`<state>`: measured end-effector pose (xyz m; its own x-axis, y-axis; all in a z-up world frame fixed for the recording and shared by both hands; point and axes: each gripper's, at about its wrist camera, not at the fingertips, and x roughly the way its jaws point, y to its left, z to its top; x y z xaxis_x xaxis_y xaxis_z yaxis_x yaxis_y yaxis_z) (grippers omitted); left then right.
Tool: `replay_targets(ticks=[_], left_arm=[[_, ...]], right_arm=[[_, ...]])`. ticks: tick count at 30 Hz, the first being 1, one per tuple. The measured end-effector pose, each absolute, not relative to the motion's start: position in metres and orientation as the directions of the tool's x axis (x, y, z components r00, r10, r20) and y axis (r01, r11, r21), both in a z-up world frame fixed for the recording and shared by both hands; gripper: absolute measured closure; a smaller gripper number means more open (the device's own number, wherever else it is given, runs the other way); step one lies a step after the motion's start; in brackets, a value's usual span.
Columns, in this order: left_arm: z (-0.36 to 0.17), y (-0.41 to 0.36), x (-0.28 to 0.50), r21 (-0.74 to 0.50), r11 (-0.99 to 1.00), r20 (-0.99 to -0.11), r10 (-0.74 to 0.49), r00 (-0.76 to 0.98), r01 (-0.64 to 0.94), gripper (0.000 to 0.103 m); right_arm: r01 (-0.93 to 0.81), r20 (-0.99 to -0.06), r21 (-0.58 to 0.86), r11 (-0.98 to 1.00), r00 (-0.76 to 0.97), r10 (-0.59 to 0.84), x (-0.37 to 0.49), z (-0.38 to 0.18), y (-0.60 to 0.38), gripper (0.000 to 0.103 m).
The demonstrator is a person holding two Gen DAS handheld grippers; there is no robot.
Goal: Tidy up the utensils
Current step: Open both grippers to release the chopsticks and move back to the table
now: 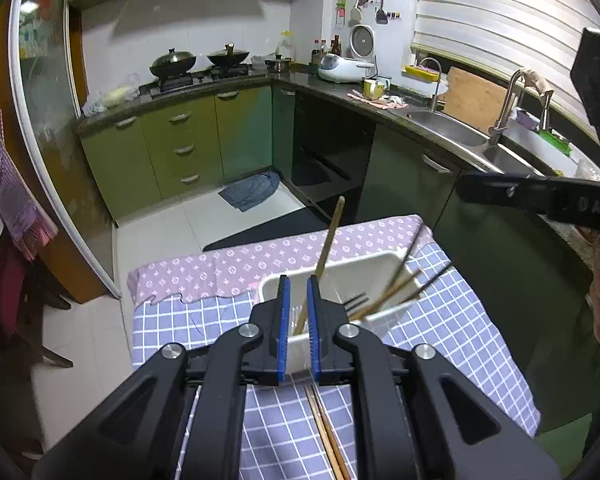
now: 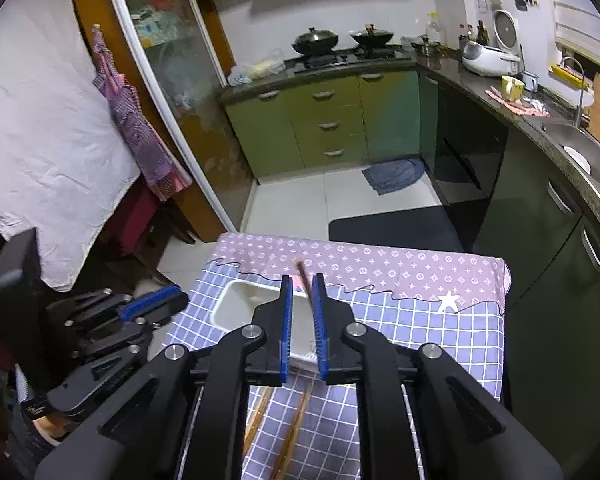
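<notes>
A white utensil holder (image 1: pixel 374 266) stands on the checked tablecloth (image 1: pixel 452 332). It holds several chopsticks (image 1: pixel 396 286) and a black fork (image 1: pixel 356 301), all leaning right. My left gripper (image 1: pixel 297 280) hovers over the holder's near left part, jaws slightly apart, with a wooden chopstick (image 1: pixel 329 240) standing between them; contact is unclear. My right gripper (image 2: pixel 302 278) is over the holder (image 2: pixel 236 300), jaws narrowly apart, a brown chopstick (image 2: pixel 303 276) against the right pad. Loose chopsticks lie on the cloth in the left wrist view (image 1: pixel 328 436) and the right wrist view (image 2: pixel 292 436).
A purple patterned cloth (image 2: pixel 380 264) covers the table's far edge. Beyond are green cabinets (image 1: pixel 188 148), a stove with woks (image 1: pixel 200 64), a counter with a sink (image 1: pixel 448 124), and a blue rag on the floor (image 1: pixel 252 190).
</notes>
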<state>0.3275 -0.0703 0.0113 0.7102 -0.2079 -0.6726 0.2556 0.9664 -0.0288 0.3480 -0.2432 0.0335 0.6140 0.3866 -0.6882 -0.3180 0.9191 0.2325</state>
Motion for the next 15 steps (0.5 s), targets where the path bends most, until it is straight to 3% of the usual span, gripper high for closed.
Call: replay_targets(ticks=[4,8,10,15], left_arm=[[0.016,-0.067,0.312,-0.047,0.965,-0.678,-0.221,0.701,0.26,0.094],[0.003,-0.059,0.29,-0.077,0.965,-0.734,-0.226,0.64,0.252,0.08],[-0.015,-0.056,0.279,-0.098,0.964,-0.782,-0.228,0.58,0.247,0.079],[-0.074,-0.058,0.259,-0.141,0.957,-0.866,-0.244,0.436,0.255,0.079]], right_arm=[[-0.362,-0.63,0.235,0.902,0.65,0.425,0.311,0.059,-0.247,0.086],[-0.405,-0.589,0.235,0.884,0.664,0.461,0.263,0.071,-0.26,0.076],[-0.413,-0.604,0.224,0.883,0.652,0.459,0.243,0.062,-0.265,0.071],[-0.396,-0.719,0.239,0.887,0.541,0.436,0.21,-0.013,-0.28,0.071]])
